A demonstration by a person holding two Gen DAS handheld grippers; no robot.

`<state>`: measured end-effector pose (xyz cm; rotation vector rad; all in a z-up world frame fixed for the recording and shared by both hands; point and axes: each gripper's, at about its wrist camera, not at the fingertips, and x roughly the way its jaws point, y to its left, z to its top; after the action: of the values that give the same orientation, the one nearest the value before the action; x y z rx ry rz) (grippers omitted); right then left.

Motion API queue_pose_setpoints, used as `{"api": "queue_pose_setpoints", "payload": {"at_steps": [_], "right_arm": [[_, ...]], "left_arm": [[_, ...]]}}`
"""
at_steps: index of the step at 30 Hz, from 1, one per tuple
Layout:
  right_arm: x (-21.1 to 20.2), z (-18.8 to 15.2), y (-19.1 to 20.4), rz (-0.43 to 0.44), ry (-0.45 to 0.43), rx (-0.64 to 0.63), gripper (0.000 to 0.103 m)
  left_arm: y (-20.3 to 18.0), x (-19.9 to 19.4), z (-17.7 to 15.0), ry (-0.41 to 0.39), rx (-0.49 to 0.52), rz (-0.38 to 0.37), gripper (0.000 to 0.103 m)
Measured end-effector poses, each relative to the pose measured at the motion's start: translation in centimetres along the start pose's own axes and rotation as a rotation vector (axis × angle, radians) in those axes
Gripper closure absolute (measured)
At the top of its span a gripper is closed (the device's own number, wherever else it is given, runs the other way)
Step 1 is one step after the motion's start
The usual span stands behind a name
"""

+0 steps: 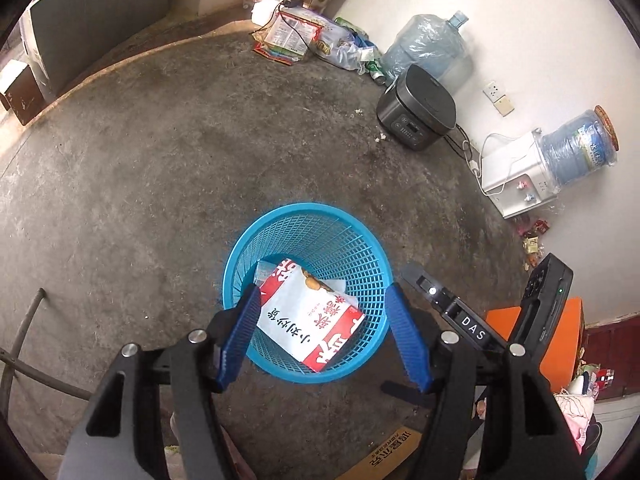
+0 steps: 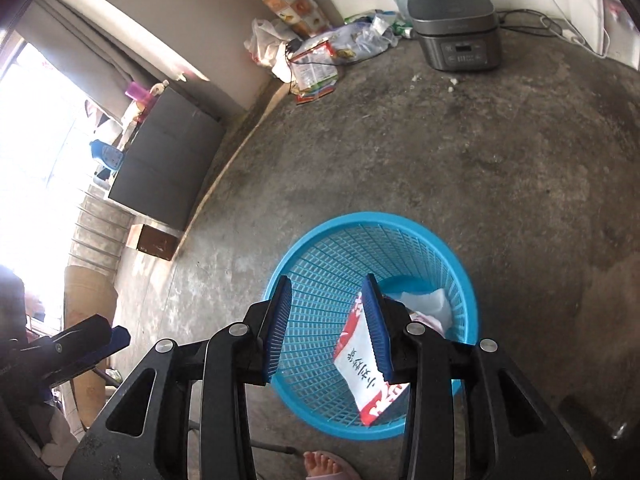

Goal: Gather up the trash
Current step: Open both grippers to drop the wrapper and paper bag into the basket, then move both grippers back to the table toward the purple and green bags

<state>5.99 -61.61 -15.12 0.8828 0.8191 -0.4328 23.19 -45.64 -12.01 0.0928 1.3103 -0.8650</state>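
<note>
while your left gripper [image 1: 324,334] and right gripper [image 2: 330,330] are gaping empty, the red-white packet [image 1: 310,318] is lying below them in the blue basket [image 1: 280,220]; "das" is showing right of the left one.

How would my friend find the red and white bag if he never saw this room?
Look for the round blue basket standing in the middle of the grey floor. Leaning inside it is the red and white bag. It has black writing, unlike the plain white paper beside it.

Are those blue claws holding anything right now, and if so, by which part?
Nothing is held. Both the left gripper and right gripper are open above the blue basket; the red-and-white packet lies loose inside it.
</note>
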Motion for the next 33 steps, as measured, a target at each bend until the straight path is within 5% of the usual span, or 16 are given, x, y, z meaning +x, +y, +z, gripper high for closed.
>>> {"api": "queue_pose_setpoints", "payload": {"at_steps": [13, 25, 33], "right_arm": [[-5.0, -1.2, 6.9, 0.023, -0.093, -0.238, 0.066], [-12.0, -5.3, 20.2, 0.231, -0.104, -0.523, 0.053], [-11.1, -9.0, 28.6, 0.413, 0.034, -0.585, 0.051]], "left_arm": [[1.6, -17.9, -4.0, -0.336, 0.047, -0.036, 0.037], [8.9, -33.5, -14.5, -0.66, 0.035, 0.101, 0.035], [16.3, -41.4, -23.6, -0.785, -0.069, 0.268, 0.035]]}}
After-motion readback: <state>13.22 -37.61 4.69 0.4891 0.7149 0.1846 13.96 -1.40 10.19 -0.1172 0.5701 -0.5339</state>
